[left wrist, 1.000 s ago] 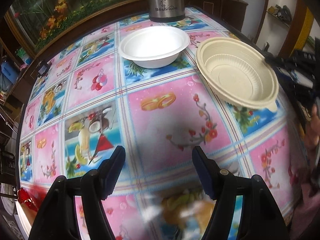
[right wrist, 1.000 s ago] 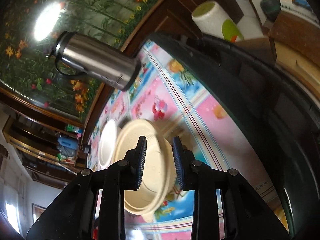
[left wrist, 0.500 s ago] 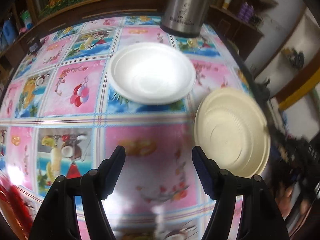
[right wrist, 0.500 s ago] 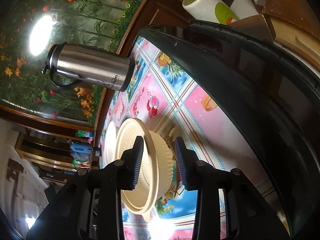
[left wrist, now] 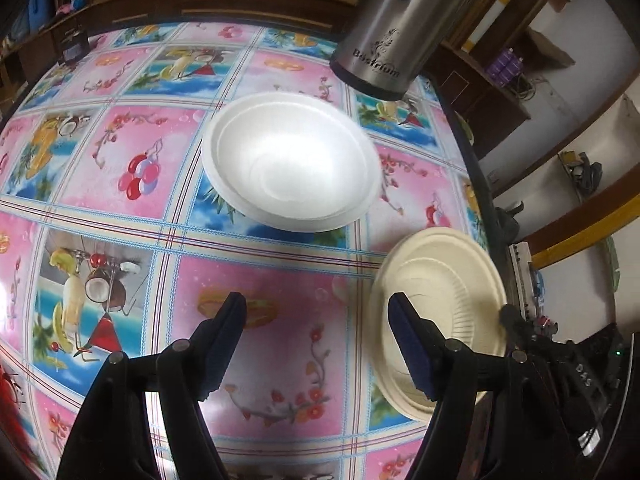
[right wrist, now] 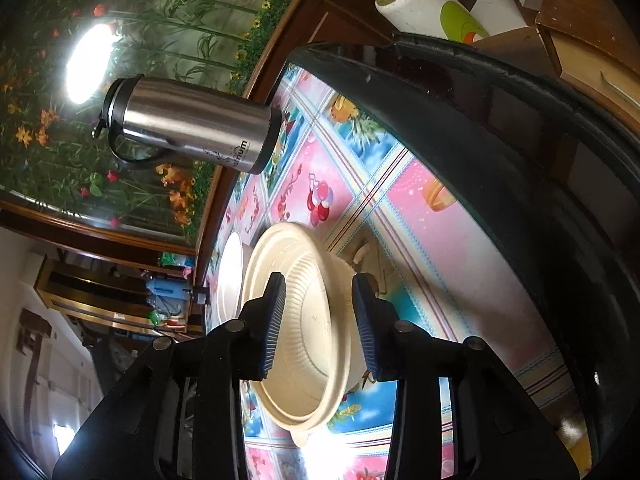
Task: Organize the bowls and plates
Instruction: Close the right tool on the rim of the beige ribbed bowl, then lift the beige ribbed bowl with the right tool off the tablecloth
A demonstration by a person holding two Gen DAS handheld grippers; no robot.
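Straddled by the right claw (right wrist: 318,326), jaws apart and not clamped, the cream ribbed disposable bowl (right wrist: 308,336) is unstacked beside the white foam bowl (left wrist: 290,160) on the bench (left wrist: 280,344), the left claw (left wrist: 316,344) hanging open.

Left tongs (left wrist: 316,344) hover above the bench (left wrist: 132,208), jaws spread wide, nothing btwn them. Bench has a glossy oilcloth w/ pink & blue fruit-and-flower squares. White foam bowl (left wrist: 290,166) sits upright on it, ahead of the tongs, roughly centre. Steel thermos jug (left wrist: 394,32), marked "Bostrium", stands just beyond the bowl and to its right, near the bench's far edge; top is cut off by the frame. Cream ribbed bowl (left wrist: 440,300) is to the near right of the white bowl, apart from it, close by the bench's right edge, partly behind the tongs' right finger. Right tongs (left wrist: 516,326) reach to its right rim; grip can't be told.
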